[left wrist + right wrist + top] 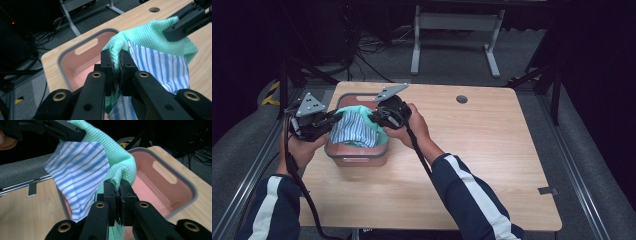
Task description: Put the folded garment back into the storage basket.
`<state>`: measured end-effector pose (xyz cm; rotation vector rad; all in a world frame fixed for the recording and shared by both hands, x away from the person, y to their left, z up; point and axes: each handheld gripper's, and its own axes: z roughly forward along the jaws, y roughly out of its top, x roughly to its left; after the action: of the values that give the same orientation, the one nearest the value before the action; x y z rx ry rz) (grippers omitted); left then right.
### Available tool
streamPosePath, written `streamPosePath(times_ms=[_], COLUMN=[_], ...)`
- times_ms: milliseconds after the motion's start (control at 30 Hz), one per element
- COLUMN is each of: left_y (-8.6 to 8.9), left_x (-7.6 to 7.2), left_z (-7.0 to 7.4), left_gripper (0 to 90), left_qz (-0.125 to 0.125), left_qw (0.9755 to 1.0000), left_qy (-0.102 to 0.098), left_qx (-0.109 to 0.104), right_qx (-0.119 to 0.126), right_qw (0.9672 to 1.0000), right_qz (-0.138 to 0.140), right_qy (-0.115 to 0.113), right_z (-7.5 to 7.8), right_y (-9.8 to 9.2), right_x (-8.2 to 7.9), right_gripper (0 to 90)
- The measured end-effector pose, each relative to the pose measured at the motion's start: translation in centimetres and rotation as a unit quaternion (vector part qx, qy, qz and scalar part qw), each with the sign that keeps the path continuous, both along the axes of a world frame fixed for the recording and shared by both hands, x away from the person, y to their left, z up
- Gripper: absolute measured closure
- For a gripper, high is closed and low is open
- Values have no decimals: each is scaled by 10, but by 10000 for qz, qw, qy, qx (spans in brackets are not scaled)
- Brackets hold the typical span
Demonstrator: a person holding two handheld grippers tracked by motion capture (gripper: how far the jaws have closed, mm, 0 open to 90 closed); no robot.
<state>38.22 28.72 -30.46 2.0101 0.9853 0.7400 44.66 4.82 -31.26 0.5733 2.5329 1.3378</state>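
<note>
At the left of the high view, the left gripper [333, 119] sits at the left rim of the pink rectangular plastic bin with a grey rim [357, 156], its jaws pressed together on a bunched fold of the mint-green waffle-weave cloth [364, 111]; the left gripper view shows the green fabric squeezed tight between the two black pads. Moving right, the cloth hangs spread between the two tools, over the bin's opening in the left-centre of the frame, and the blue-and-white striped fabric [353, 129] drapes down from it toward the pink interior, seemingly held up with the green layer. At the bin's right edge, the right gripper [379, 117] is likewise clamped on the green cloth, as its own view shows, with a pleat of the weave pinched between its pads. Judging from this, the cloths are lifted and stretched above the bin but not yet laid inside or pulled clear of it: what is left is either lowering and releasing them or carrying them off to the light wooden table [492, 150], which lies bare to the right. No brand, label or legible writing can be made out on the cloths, the bin or the grippers.
</note>
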Motion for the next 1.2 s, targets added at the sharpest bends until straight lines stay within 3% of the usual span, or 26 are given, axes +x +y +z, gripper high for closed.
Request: streamPosePath(times_ms=[100,400,567,933,1033,1200], left_y=[6,5,2,-4,-3,2], left_x=[0,10,23,36,37,36], left_z=[-6,-28,-38,-58,-63,-65], left_gripper=[841,841,840,834,786,654], left_qz=[85,141,234,315,359,525], left_qw=[9999,9997,9993,9983,9977,9971], left_qy=[55,182,284,479,576,545], left_qx=[17,35,83,72,46,51], right_qx=[-51,-138,-219,-365,-337,-269], right_qw=[9999,9997,9993,9977,9978,9976], right_qz=[53,1,-96,-367,-342,-399], right_qy=[76,203,288,436,465,498], right_z=[-7,-23,-34,-54,-62,-70], right_y=[10,13,17,17,16,12], right_x=[3,7,13,28,31,36], right_gripper=[863,861,860,843,801,733])
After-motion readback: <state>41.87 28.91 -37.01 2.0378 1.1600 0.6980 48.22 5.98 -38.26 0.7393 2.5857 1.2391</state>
